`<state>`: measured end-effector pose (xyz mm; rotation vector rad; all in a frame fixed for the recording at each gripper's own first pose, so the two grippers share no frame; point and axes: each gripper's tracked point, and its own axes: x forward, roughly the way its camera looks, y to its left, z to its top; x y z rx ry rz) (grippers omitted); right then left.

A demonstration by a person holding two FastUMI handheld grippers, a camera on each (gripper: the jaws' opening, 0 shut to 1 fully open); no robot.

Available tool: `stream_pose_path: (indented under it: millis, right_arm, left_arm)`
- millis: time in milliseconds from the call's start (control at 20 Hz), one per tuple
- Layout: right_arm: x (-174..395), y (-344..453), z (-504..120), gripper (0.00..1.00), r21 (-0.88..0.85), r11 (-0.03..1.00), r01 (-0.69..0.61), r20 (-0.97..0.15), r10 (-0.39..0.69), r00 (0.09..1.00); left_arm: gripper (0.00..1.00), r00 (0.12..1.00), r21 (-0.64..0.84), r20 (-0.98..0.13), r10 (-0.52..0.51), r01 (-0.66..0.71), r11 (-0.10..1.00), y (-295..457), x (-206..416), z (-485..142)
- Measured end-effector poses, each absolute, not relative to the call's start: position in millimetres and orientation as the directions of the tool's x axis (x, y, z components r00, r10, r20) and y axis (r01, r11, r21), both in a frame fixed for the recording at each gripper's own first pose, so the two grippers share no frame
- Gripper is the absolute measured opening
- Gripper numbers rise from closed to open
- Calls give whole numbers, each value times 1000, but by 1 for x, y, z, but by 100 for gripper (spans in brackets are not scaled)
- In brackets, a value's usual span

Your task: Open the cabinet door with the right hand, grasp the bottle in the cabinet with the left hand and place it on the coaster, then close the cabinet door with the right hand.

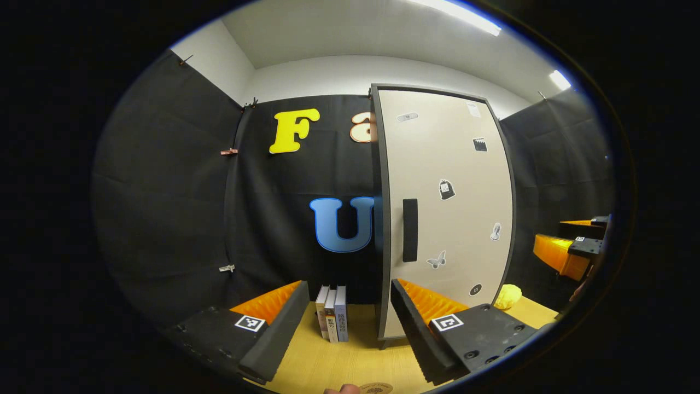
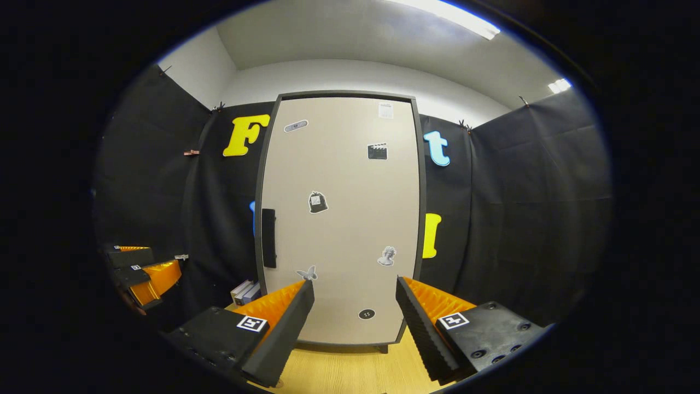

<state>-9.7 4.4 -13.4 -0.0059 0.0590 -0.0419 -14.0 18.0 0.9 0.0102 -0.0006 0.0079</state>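
Fingers (image 2: 284,323) spread before the stickered cabinet door (image 2: 339,219); writing illegible.

A staged recording booth rather than a lived-in room; black cloth (image 2: 519,219) hangs pinned on the walls behind and to both sides of a lone sticker-covered cabinet (image 2: 339,219) (door closed); the cabinet stands on a pale wooden tabletop (image 1: 350,361), with fluorescent ceiling lights (image 1: 465,13) above it.
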Motion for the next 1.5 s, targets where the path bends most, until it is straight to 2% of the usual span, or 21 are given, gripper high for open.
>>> stream_pose_path:
  millis: [400,700,1100,1500]
  right_arm:
    - [-6,14,-16,97,-15,999,37,-71,-38,997]
    - [15,53,-13,97,1,1000,-24,-65,24,998]
    - [92,113,-7,98,38,996,-79,-50,81,995]
    - [161,165,-35,98,30,994,-106,-88,109,990]
  left_arm:
    - [95,1000,8,-1,14,-14,1000,26,-12,1]
    - [95,999,-1,-9,44,-44,999,45,-9,-5]
    - [95,995,16,-24,101,-101,995,79,-6,-17]
    - [95,992,13,-49,114,-114,993,96,4,-29]
